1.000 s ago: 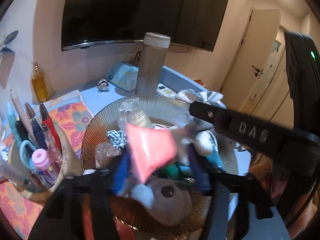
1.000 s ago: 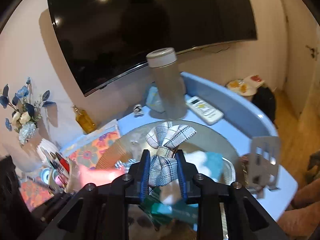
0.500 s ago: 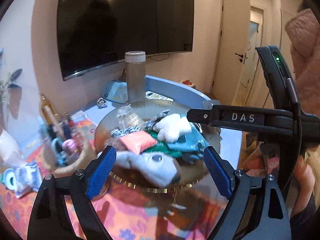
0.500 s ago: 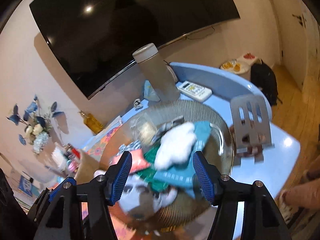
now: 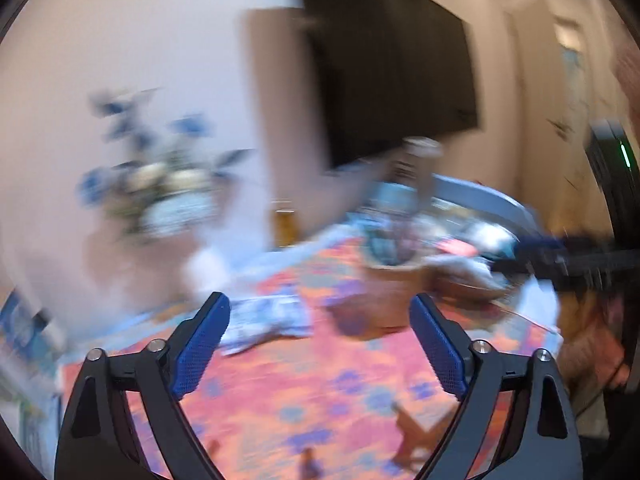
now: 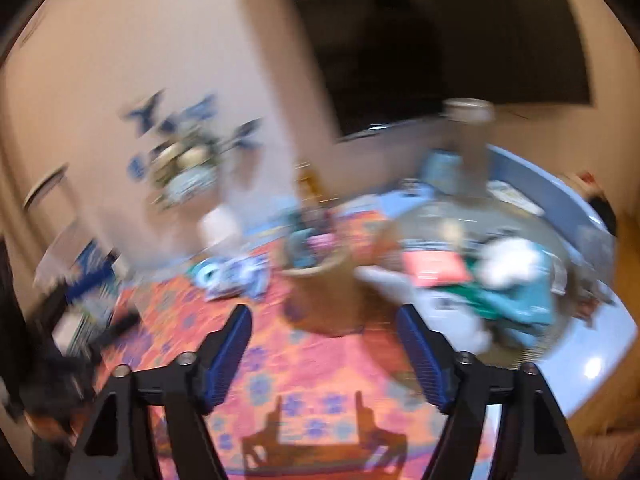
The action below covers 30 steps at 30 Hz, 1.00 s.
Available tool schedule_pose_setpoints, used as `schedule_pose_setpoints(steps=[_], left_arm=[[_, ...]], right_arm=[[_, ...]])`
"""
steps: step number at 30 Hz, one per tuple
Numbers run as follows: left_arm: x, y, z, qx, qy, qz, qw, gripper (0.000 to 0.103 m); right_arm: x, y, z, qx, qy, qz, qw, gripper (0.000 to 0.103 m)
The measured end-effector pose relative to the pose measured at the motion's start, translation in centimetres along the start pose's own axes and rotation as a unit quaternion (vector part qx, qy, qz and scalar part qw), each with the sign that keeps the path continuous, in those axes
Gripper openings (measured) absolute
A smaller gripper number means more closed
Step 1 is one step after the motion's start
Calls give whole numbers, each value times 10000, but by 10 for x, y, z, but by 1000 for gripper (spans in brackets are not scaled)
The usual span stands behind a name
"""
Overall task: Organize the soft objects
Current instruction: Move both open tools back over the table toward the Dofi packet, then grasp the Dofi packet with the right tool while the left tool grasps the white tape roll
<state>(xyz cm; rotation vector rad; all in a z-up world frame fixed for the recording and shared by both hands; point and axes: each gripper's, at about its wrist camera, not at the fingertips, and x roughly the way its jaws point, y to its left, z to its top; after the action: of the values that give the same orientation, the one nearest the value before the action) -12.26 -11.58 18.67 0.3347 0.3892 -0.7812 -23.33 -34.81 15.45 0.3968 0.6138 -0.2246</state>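
One glass bowl (image 6: 540, 356) — one tumbler (image 6: 470, 148), one television (image 6: 440, 40).

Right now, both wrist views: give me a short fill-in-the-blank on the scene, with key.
1. The left tongs hold ____ between their blue pads.
2. The right tongs stand ____, with only the orange floral cloth behind the gap.
3. The pink packet lies in the round ____ with the other soft items.
4. The white plush rests on a ____ cloth.

Missing words: nothing; open; dish; teal

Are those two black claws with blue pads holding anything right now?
No. Both the left claw and right claw have just been opening; nothing sits between them.
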Motion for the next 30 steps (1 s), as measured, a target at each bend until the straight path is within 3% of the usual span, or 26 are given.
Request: schedule_pose_setpoints(steps=[7, 11, 18, 22, 25, 30], left_arm=[[-30, 120, -30, -1061, 41, 1134, 9879, 98], [-4, 151, -65, -1509, 381, 1248, 9799, 99], [78, 159, -150, -2056, 1285, 1555, 9576, 99], [98, 166, -170, -2344, 1610, 1640, 9446, 99], [91, 168, -171, -2404, 1419, 1823, 9428, 99], [96, 170, -175, -2410, 1489, 1705, 9438, 99]], right_arm=[[77, 106, -24, -1080, 620, 346, 9916, 79], [131, 138, -41, -1292, 956, 483, 9858, 79], [191, 132, -69, -1238, 1084, 151, 9862, 79], [201, 123, -75, -1171, 1269, 112, 9849, 79], [201, 121, -74, -1128, 1212, 77, 9862, 79], [207, 131, -78, -1368, 1328, -112, 9816, 79]])
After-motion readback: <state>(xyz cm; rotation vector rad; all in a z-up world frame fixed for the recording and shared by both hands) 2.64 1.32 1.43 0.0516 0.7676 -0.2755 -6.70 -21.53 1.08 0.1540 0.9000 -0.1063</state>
